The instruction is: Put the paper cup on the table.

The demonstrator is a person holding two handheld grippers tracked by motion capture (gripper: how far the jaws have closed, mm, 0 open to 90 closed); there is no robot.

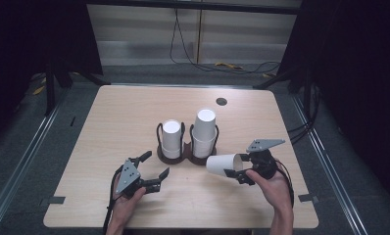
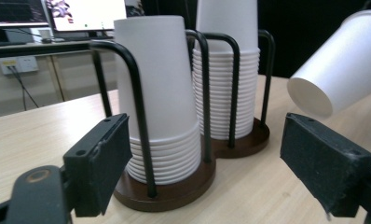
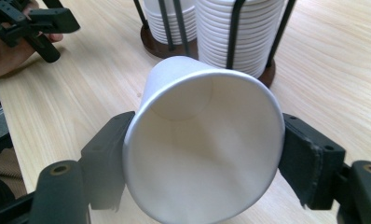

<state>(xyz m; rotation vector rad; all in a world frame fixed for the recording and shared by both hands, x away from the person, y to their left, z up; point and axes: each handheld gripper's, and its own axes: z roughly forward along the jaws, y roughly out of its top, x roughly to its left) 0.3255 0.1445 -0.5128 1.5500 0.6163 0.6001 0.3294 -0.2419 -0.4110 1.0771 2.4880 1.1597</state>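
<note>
White paper cup [image 1: 223, 164] sideways in right hand-held gripper [image 1: 240, 170]; left hand-held gripper [image 1: 154, 165] wide open, empty.

cup holder [image 1: 183, 152] mid-table, bare table [image 1: 109, 122] around

Table: the light wooden table [image 1: 109, 132] carries everything below.
Cup holder: the dark double wire cup holder [image 1: 183, 154] stands at the table's centre.
Left stack: the shorter stack of white paper cups [image 1: 171, 138] sits upside down in the holder's left bay.
Right stack: the taller stack of white paper cups [image 1: 204, 132] sits in the right bay, just beside the left stack.
Single cup: the single white paper cup [image 1: 223, 163] lies on its side between the jaws of the right gripper [image 1: 237, 169], near-right of the holder, base toward it.
Left gripper: the left gripper [image 1: 156, 169] is near-left of the holder, apart from it.
Grommet: the round dark grommet [image 1: 221, 101] sits in the tabletop, far-right of the holder.
</note>
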